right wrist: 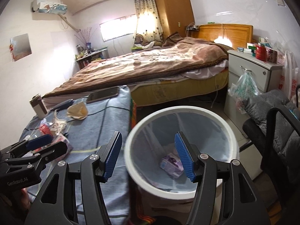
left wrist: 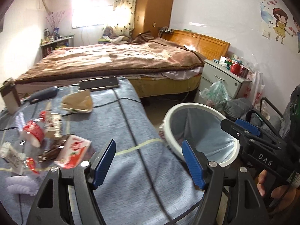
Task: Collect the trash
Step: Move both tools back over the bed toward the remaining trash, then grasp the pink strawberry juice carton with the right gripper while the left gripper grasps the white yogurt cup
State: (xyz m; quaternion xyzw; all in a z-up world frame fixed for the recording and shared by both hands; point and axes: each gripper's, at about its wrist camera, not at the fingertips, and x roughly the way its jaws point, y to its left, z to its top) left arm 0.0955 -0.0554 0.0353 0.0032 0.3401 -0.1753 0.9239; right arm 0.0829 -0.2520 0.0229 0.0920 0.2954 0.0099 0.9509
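A white bin (right wrist: 131,161) with a pale blue liner stands on the floor right of the cloth-covered table (right wrist: 112,116); a purple packet (right wrist: 171,164) lies inside. It also shows in the left wrist view (left wrist: 174,116). My right gripper (right wrist: 148,155) is open and empty above the bin's rim. My left gripper (left wrist: 148,161) is open and empty over the table's blue cloth. Left of it lie a red-and-white carton (left wrist: 73,151), a red-labelled cup (left wrist: 34,131), crumpled wrappers (left wrist: 54,123) and a brown paper wrapper (left wrist: 78,101).
A phone (left wrist: 99,83) and a dark case (left wrist: 44,93) lie at the table's far edge, with a small box (left wrist: 9,95) at the left. A bed (left wrist: 112,60), a nightstand (right wrist: 251,69) and a black chair (right wrist: 277,131) surround the bin.
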